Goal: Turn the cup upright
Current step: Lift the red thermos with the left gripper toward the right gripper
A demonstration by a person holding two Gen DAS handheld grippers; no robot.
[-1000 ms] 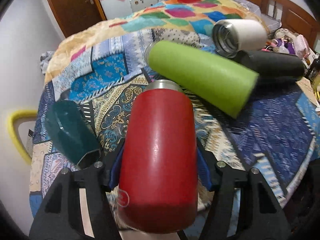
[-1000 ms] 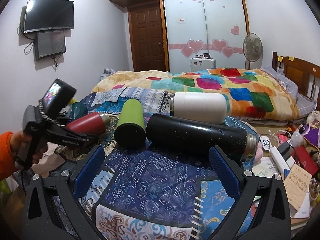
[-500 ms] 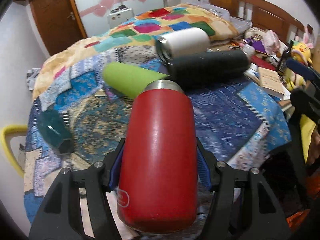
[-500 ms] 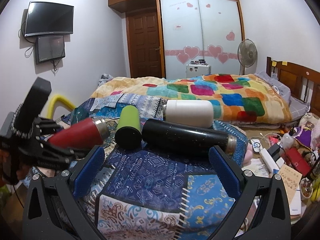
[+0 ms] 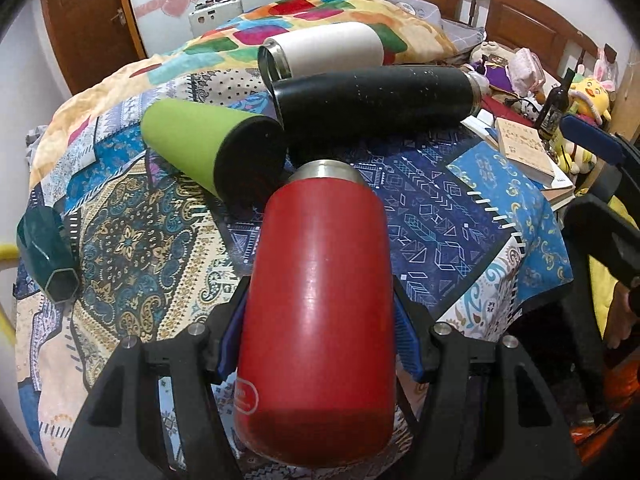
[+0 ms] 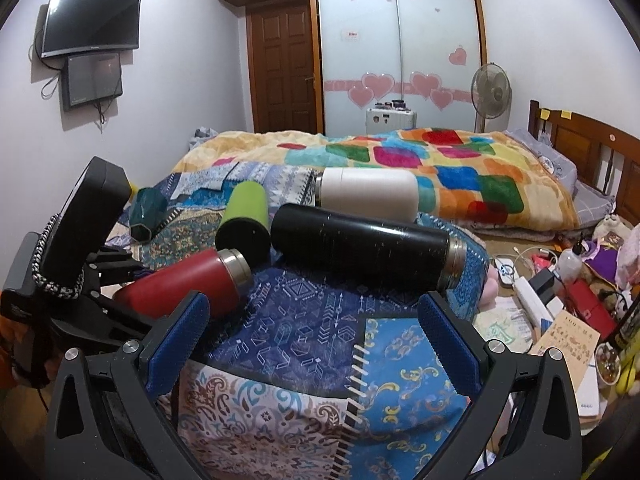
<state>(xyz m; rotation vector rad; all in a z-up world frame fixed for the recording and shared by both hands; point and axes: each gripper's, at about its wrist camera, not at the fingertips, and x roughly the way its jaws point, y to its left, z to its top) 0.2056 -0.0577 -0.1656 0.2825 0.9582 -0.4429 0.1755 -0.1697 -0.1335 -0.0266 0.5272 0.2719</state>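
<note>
1. Two blue pads of the left gripper point(image 5: 318, 344) clamp the red cup point(image 5: 320, 304) by its body, steel rim pointing away from the gripper, tilted low over the patterned cloth point(image 5: 440, 216).
2. Beyond its rim lie a green cup point(image 5: 200, 140), a black flask point(image 5: 376, 98) and a white cup point(image 5: 324, 50).
3. Right gripper point(image 6: 312, 332) hangs spread wide, holding nothing, the red cup just to its left.

Bedroom — bed point(image 6: 460, 176), wardrobe point(image 6: 400, 48).
</note>
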